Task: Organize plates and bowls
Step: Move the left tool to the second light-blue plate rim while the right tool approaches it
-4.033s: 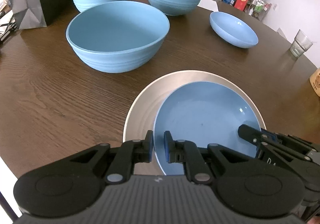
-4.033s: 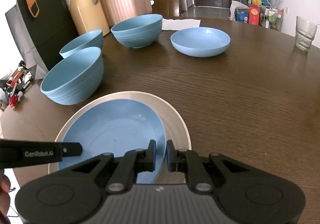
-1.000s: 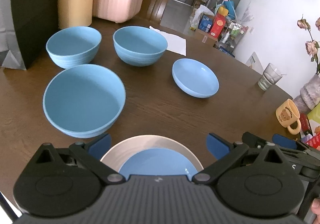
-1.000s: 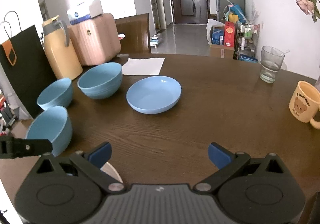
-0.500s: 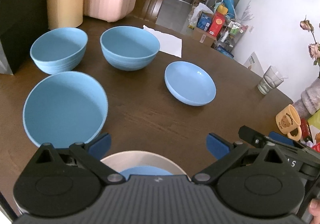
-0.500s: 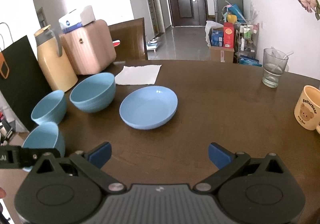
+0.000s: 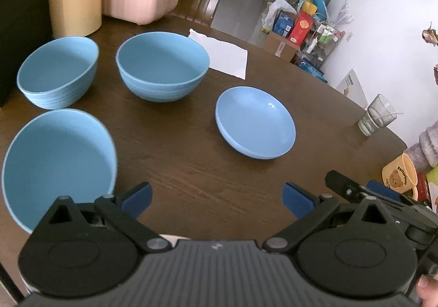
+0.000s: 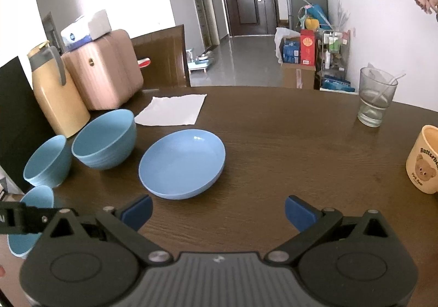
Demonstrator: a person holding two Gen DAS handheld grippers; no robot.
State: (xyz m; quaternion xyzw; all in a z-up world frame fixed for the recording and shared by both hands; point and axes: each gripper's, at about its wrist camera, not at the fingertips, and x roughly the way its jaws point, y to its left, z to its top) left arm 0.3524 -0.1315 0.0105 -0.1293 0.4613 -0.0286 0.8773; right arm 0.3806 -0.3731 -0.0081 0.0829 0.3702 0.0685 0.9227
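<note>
Both claws have backed up and lifted vs a few secs ago: they were pinched on the small blue plate sitting on the beige plate, now that stack is basically out of view, w/ only a pale sliver at the bottom edge of the left wrist view.

Left claw (image 7: pixel 216 198) is spread wide, nothing in it, hovering over bare brown tabletop (image 7: pixel 197 170). Right claw (image 8: pixel 217 209) same deal, wide open & empty.

Shallow blue dish (image 7: pixel 255 126) sits center-right in the left view, center-left in the right view (image 8: pixel 182 163), on its own. Deep blue bowl (image 7: pixel 163 66) is upper center, another blue bowl (image 7: pixel 58 71) upper left, big blue bowl (image 7: pixel 58 164) at the left edge, close to the left claw's left finger. All upright, none touching.

Bg: white napkin (image 8: pixel 171 109), glass (image 8: pixel 376 96), bear mug (image 8: pixel 423 163), yellow jug (image 8: pixel 56 93).
</note>
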